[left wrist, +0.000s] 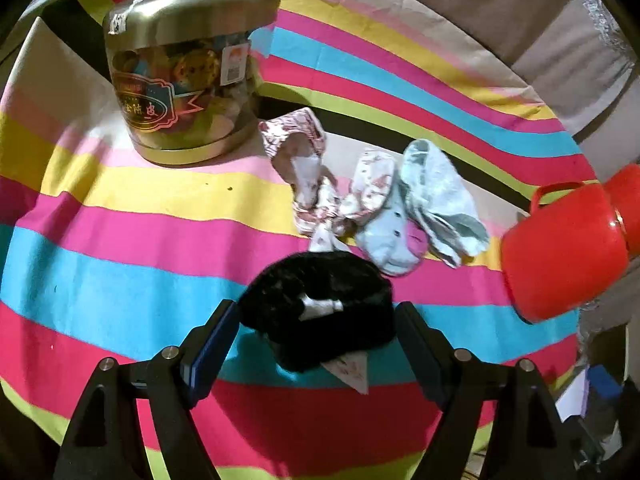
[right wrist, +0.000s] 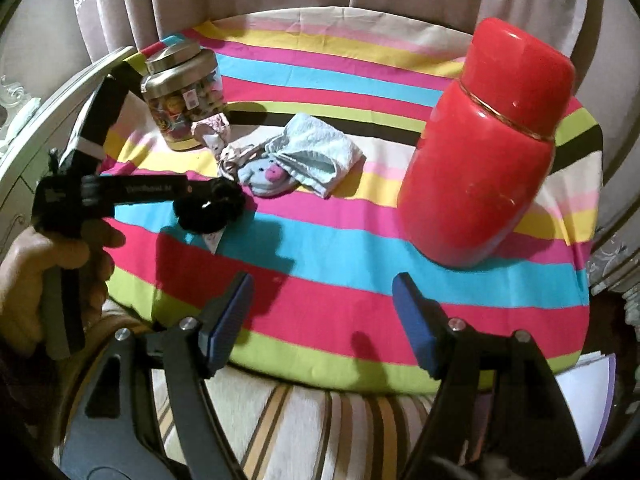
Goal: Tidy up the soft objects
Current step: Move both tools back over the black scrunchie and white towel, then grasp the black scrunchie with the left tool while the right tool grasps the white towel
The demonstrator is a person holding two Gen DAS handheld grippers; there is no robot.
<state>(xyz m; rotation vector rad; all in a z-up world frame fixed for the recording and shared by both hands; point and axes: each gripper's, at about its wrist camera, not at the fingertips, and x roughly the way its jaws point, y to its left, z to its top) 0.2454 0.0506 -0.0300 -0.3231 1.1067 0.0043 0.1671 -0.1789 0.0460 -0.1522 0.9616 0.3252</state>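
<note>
Right now I am bringing my left gripper [left wrist: 316, 324] around the black fuzzy item [left wrist: 316, 308], its fingers spread wide on either side of it; whether the pads are touching it I cannot tell. It is lying on the striped tablecloth [left wrist: 120, 264], near the floral cloth [left wrist: 304, 168] and pale blue sock [left wrist: 420, 208] heaped by the snack jar [left wrist: 180, 80]. My right gripper [right wrist: 322, 320] is hovering wide apart and empty at the table's near edge, beside the red flask [right wrist: 480, 152]. Sorting is barely beginning, I judge: every soft piece is lying loose.
</note>
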